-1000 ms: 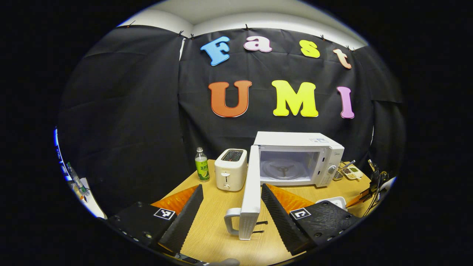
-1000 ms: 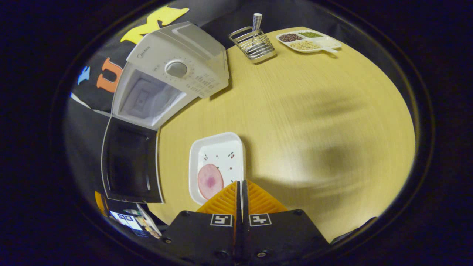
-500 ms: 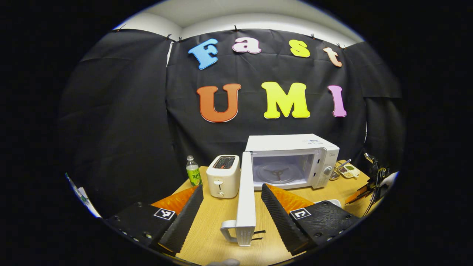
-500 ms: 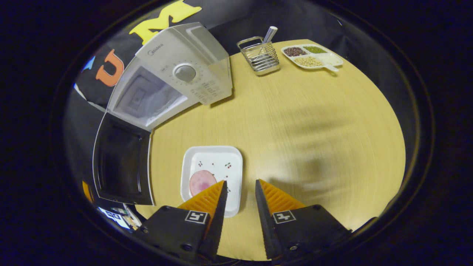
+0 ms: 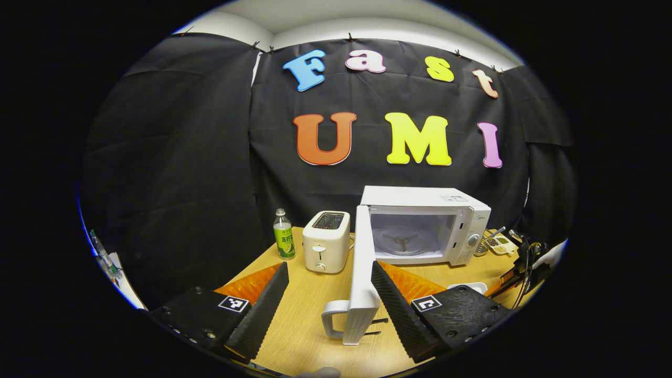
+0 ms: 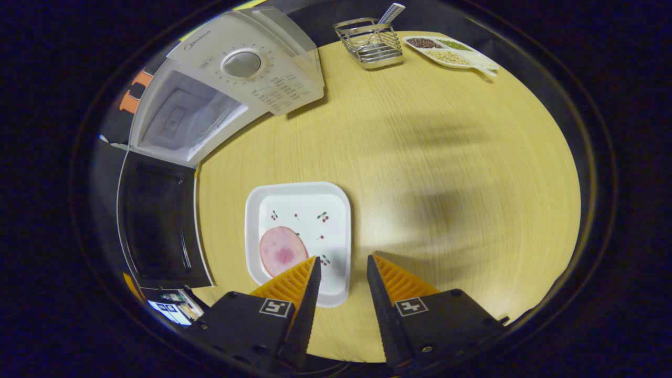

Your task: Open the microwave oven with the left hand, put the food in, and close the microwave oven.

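The white microwave (image 5: 425, 226) stands at the back of the table with its door (image 5: 362, 273) swung wide open toward me and its turntable showing. My left gripper (image 5: 329, 266) is open; the door's free edge with its handle (image 5: 333, 320) stands between the fingers, close to the right one. In the right gripper view, a white square plate (image 6: 299, 231) with a pink ham slice (image 6: 282, 251) lies on the table in front of the open microwave (image 6: 247, 68). My right gripper (image 6: 342, 259) hangs open just above the plate's near right edge.
A white toaster (image 5: 326, 240) and a green-labelled bottle (image 5: 284, 240) stand left of the microwave. A wire rack (image 6: 371, 43) and a divided tray of beans (image 6: 450, 51) sit at the far side of the wooden table (image 6: 446, 157).
My right gripper has gone from shut to open and come closer to the plate's near edge. The left gripper has swayed slightly; the door stays open.
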A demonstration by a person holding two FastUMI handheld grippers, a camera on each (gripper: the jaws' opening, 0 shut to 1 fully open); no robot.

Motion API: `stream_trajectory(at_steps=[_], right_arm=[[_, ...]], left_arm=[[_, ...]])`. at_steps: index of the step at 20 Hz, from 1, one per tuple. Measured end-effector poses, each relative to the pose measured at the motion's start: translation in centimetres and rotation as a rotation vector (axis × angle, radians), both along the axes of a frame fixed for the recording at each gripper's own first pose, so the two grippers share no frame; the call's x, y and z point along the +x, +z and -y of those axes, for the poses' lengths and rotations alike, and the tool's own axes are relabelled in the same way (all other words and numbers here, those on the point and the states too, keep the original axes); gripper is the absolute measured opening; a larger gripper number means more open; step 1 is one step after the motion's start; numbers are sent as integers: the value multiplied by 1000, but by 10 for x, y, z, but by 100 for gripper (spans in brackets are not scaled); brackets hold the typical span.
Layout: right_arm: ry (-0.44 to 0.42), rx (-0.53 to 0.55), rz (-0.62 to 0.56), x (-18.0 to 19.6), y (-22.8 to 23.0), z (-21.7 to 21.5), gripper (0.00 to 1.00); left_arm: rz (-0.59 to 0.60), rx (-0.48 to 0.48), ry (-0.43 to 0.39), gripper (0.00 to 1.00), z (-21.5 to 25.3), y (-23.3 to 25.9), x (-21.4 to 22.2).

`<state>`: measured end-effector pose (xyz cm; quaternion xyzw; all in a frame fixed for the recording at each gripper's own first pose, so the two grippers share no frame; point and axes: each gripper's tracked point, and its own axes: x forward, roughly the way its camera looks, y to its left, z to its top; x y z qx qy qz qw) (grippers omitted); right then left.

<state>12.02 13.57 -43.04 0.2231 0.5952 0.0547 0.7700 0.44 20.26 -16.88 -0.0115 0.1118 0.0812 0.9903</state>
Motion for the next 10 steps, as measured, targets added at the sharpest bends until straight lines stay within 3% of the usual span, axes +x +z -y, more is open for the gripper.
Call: stream_trajectory(at_steps=[1, 2, 3, 4, 5, 6, 8, 9, 10], right_arm=[[-4, 7, -18, -2, -3, -4, 58], [-15, 24, -38, -3, -6, -9, 57], [-25, 19, -26, 0, -4, -9, 46], [-8, 8, -26, 0, -5, -8, 56], [-1, 0, -24, -1, -5, -7, 42], [-6, -10, -21, 0, -6, -5, 41], [-32, -32, -30, -1, -9, 3, 29], [-58, -41, -32, 0, -13, 8, 13], [-86, -23, -29, 1, -8, 8, 13]], left_arm=[[-4, -5, 11, 97, -4, -2, -2], [-6, -10, 23, 97, -9, -3, -5], [-9, -16, 32, 97, -12, -4, -7], [-9, -19, 43, 97, -15, -4, -8], [-9, -20, 52, 97, -19, -4, -9], [-11, -19, 58, 97, -21, -5, -11], [-8, -10, 66, 97, -25, -2, -13], [-8, -8, 69, 97, -26, -2, -13], [-8, -7, 68, 97, -26, -2, -12]])
